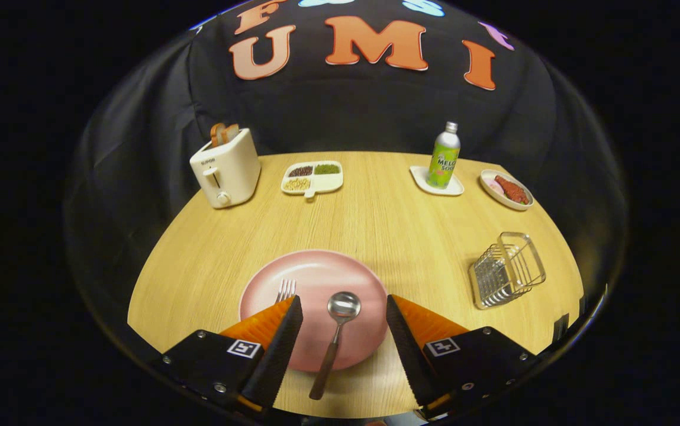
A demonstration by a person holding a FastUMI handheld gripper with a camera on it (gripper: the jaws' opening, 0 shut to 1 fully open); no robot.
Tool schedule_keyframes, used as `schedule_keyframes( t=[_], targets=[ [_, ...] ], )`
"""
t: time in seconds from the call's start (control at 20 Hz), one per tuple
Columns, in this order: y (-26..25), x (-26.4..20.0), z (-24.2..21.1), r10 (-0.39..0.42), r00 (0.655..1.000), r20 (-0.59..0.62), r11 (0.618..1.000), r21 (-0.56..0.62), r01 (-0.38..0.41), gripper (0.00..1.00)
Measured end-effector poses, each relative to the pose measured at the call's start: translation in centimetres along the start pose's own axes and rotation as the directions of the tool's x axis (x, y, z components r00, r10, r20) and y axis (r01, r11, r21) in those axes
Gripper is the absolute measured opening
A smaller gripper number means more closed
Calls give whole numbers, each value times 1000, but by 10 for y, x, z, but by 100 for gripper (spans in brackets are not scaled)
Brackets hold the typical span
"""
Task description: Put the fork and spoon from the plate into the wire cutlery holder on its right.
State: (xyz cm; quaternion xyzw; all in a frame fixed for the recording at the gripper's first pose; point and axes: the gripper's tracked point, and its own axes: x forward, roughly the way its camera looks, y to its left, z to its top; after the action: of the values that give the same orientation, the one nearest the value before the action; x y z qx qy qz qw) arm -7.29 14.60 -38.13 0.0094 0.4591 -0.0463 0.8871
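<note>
- Gripper view: the gripper [344, 319] is held wide apart above the near rim of the pink plate [316, 275], nothing gripped, the spoon [336, 334] framed between the fingers.
- The spoon is seen bowl-up on the plate, its wooden handle laid out over the rim toward the gripper, presumably left so for an easy pinch.
- The fork [285, 289] is glimpsed just beyond the left finger, tines showing.
- The wire cutlery holder [506, 270] is found well apart on the right, tipped over, empty by the look of it.
- Farther back, a toaster [225, 167] and a soda bottle [444, 156] are noted.
</note>
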Motion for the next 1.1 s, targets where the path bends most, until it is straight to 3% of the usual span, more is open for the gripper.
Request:
schedule_keyframes(
  t=[0.4,0.95,1.1],
  targets=[
    [7,24,-54,7,974,-229,1000,-14,-10,71],
    [11,32,-77,-1,925,-379,998,-52,-20,23],
    [14,34,-79,28,914,-404,999,-31,-44,16]
  ],
)
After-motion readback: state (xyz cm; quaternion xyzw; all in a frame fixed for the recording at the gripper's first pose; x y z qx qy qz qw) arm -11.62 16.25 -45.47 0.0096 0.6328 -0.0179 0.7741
